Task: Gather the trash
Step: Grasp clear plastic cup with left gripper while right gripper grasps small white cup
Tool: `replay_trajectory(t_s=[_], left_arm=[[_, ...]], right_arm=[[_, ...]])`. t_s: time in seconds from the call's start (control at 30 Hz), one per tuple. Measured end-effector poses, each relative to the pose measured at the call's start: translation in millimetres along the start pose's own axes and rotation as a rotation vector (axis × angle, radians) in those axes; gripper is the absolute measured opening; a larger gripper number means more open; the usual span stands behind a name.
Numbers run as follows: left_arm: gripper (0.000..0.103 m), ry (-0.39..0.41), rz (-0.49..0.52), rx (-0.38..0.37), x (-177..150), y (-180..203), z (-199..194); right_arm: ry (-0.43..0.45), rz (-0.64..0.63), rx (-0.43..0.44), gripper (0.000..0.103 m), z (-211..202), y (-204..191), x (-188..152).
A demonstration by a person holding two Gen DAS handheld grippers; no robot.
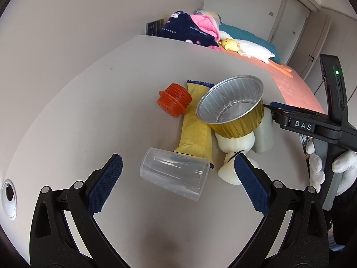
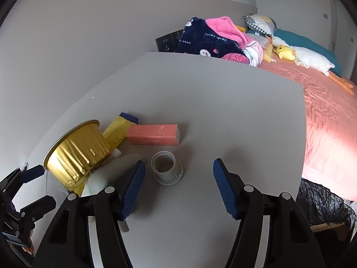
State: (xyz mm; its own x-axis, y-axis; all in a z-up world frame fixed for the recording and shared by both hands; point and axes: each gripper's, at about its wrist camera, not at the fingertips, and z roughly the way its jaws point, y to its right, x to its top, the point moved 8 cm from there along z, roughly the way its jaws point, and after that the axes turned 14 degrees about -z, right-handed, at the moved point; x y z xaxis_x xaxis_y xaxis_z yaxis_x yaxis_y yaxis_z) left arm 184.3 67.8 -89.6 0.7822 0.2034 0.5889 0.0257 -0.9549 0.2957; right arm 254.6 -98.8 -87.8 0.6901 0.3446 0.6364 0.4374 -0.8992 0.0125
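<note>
Left tongs (image 1: 178, 167): spread wide, nothing between the pads, low over the table (image 1: 89, 111). Directly ahead, a clear plastic cup (image 1: 175, 173) lying on its side, mouth toward the right pad, overlapping the near end of a yellow wrapper (image 1: 196, 136) laid flat. Orange ribbed cap (image 1: 175, 100) at the wrapper's far left edge, touching it. Gold foil cup (image 1: 232, 105) tilted, silver inside facing the camera, propped on white foam pieces (image 1: 236, 143); more foam just beside the right pad. Translucent white bottle (image 1: 265, 134) on its side behind the foil cup. Cable port (image 1: 9, 198) set in the table at far left.

Right tongs (image 2: 178, 178): also spread, gripping nothing, seen from the left view entering at the right, held in a white-gloved hand (image 1: 341, 169). Between and just beyond the pads, a white threaded cap (image 2: 167, 167) standing open side up. Pink box (image 2: 154, 134) lying flat farther back, near the wrapper's blue serrated end. Foil cup and foam crowding the left pad; bottle partly hidden behind that pad.

Surroundings: bed (image 2: 323, 120) with pink sheet along the table's right edge, carrying a navy and pink blanket (image 2: 214, 40) and a plush duck (image 2: 305, 58). Black bag (image 2: 321, 203) below the table's right corner.
</note>
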Motion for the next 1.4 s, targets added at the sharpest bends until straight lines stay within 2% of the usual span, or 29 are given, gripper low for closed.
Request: replay_trajectory(t_s=[0.07, 0.13, 0.17, 0.2, 0.27, 0.3, 0.33, 0.57, 0.9, 1.4], left_arm=[[0.097, -0.001, 0.013, 0.004, 1, 0, 4], [0.094, -0.001, 0.029, 0.016, 1, 1, 7], [0.092, 0.000, 0.040, 0.018, 0, 1, 7], [0.085, -0.004, 0.050, 0.016, -1, 3, 8], [0.079, -0.016, 0.065, 0.009, -1, 5, 13], [0.073, -0.019, 0.071, 0.007, -2, 5, 15], [0.065, -0.024, 0.079, 0.006, -3, 7, 17], [0.064, -0.022, 0.109, 0.010, -4, 13, 15], [0.064, 0.004, 0.079, -0.001, -5, 16, -5], [0.064, 0.046, 0.104, -0.041, -14, 61, -39]], right_arm=[[-0.008, -0.006, -0.001, 0.064, 5, -1, 1], [-0.011, -0.007, 0.021, 0.058, 8, -2, 2], [-0.012, -0.004, 0.033, 0.052, 9, -3, 2], [-0.014, -0.003, 0.042, 0.041, 10, -4, 2], [-0.030, -0.003, 0.054, 0.031, 13, -4, 1], [-0.027, 0.003, 0.057, 0.031, 12, -3, 2], [-0.026, 0.003, 0.056, 0.025, 12, -3, 1], [-0.010, 0.006, 0.057, 0.025, 1, -2, -2], [0.018, 0.026, 0.070, 0.025, -28, 1, -6], [0.063, 0.044, 0.052, 0.025, -83, 14, -28]])
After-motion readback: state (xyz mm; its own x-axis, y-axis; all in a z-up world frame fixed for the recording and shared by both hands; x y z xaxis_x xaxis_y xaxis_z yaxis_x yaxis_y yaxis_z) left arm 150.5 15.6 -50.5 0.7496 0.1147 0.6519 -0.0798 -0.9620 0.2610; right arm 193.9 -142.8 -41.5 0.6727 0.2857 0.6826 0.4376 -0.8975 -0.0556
